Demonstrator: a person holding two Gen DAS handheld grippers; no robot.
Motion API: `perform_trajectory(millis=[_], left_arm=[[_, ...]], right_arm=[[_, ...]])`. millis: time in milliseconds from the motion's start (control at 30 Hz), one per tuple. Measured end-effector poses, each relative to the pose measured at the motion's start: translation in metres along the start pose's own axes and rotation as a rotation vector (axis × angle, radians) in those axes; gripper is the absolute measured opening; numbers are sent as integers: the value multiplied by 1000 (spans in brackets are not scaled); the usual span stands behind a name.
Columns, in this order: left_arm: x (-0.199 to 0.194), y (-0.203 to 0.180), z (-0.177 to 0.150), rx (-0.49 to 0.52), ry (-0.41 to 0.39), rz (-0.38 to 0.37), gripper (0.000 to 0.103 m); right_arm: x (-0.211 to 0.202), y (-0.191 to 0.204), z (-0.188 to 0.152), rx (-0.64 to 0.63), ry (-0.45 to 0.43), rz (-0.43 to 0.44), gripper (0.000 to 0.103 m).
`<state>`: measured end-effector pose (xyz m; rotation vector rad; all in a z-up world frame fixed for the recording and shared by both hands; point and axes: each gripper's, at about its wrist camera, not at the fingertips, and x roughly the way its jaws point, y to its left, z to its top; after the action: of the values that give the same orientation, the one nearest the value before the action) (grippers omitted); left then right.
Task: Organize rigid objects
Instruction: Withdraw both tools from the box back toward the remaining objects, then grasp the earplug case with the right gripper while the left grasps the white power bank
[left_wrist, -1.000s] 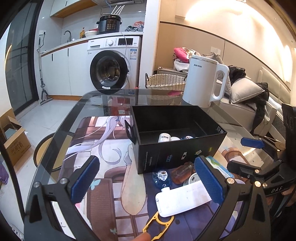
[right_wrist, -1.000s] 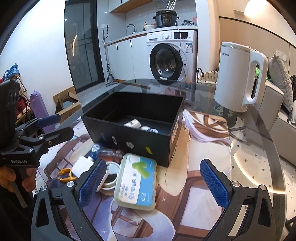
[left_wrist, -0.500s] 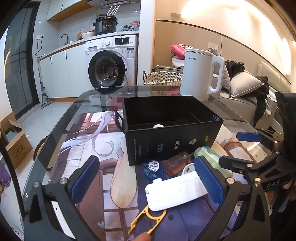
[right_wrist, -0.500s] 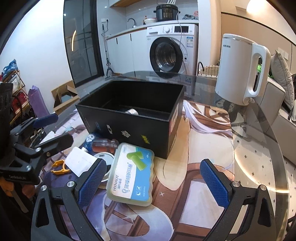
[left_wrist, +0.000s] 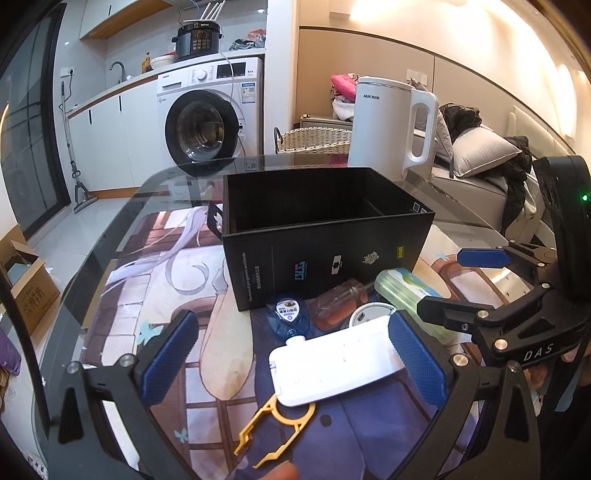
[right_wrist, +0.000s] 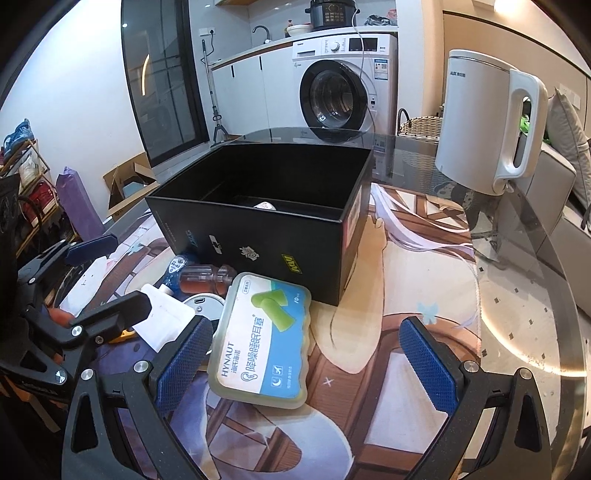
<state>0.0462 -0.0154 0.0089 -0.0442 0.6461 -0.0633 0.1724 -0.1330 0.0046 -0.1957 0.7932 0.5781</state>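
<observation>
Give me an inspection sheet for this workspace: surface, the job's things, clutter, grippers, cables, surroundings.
Surface: glass table over an illustrated mat.
Job's things: black box, open, one small item showing inside; earplug case, white pouch, yellow tool, blue bottle and amber bottle lie in front of it.
Clutter: white kettle.
Grippers: left gripper and right gripper open, empty.
Cables: cord down the washing machine.
Surroundings: wicker basket, sofa cushions.

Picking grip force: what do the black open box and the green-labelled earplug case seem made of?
Black open box: probably matte cardboard; thin straight walls, printed logos, dull surface. Green-labelled earplug case: likely translucent, slightly frosted plastic; wavy moulded rim, glossy paper label on top.
</observation>
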Motion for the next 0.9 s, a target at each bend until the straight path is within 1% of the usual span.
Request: perform_trajectory(millis=[333,533,667,800,900], left_arm=[[7,-7,-4,24,37,-31,103],[12,-9,-3,31,65,-44,103],[15,-14,-4,53,90,-48,103],[16,-18,-4,72,100,-49,103],[17,-18,-4,71,106,-51,103]], right_arm=[[10,-2,-2,-3,29,-17,103],[17,-4,-4,-3,61,-30,103],[22,-3,-4,-23,92,-45,103],[25,-1,-6,-37,105,-47,103],[30,-1,-7,-40,133,-56,103]])
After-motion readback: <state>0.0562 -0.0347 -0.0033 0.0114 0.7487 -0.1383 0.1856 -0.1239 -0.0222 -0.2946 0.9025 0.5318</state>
